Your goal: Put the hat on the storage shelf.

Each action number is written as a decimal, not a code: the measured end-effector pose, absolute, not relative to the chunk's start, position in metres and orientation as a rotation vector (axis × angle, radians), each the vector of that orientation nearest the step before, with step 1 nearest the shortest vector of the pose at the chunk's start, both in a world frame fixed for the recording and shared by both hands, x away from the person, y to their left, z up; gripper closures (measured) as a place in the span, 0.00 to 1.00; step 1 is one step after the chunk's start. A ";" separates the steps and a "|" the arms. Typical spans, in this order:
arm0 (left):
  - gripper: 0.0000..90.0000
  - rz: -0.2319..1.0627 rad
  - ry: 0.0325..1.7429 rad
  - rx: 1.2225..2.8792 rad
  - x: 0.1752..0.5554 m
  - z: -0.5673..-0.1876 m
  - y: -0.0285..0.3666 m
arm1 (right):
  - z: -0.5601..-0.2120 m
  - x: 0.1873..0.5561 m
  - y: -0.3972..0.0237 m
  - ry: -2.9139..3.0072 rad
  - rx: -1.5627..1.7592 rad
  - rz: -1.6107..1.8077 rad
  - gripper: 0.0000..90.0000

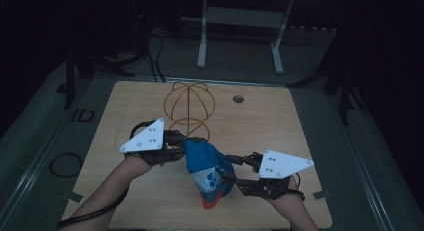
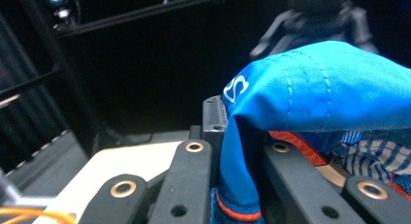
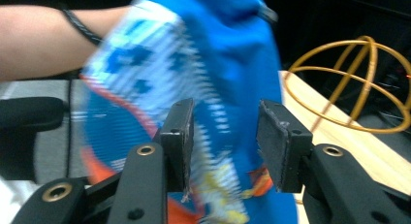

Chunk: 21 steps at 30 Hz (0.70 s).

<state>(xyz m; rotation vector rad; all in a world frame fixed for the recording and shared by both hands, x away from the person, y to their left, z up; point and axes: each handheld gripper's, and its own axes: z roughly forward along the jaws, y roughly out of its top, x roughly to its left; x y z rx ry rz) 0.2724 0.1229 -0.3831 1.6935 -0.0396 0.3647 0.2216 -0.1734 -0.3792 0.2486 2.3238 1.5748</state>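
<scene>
Our left hand-held gripper (image 1: 181, 147) is clamped tight on the blue cloth (image 1: 207, 171); in the left gripper view the fabric (image 2: 310, 88) is pinched right between the two black jaws and drapes over the top of them, with an orange-trimmed hem hanging down in the gap. Our right hand-held gripper (image 1: 227, 168) is about half open, and in the right gripper view the cloth (image 3: 203, 78) hangs between and behind the pads (image 3: 278, 141), but they don't look like they're pressing on it, so no grip there as far as we can see. That view is a bit blurry, so we can't say if the fabric brushes a pad. From the high view the cloth sits bunched up between the two grippers, over the near middle of the wooden surface (image 1: 280, 116), blue on top with a white-patterned patch and an orange edge lower down. Just past the left gripper there's a gold wire ball (image 1: 189, 105) standing on the surface, well toward the far side, and a small round hole (image 1: 238, 99) in the surface near it. Beyond the far edge, a white metal frame (image 1: 240, 26) stands on the dark floor.
</scene>
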 end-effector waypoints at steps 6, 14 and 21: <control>0.96 0.382 -0.049 1.694 0.269 -0.381 0.114 | -0.385 0.224 -0.161 2.324 0.246 1.552 0.55; 0.96 0.368 -0.022 1.671 0.270 -0.379 0.113 | -0.381 0.222 -0.160 2.260 0.277 1.569 0.88; 0.96 0.361 -0.023 1.674 0.270 -0.379 0.116 | -0.379 0.222 -0.162 2.254 0.327 1.560 1.00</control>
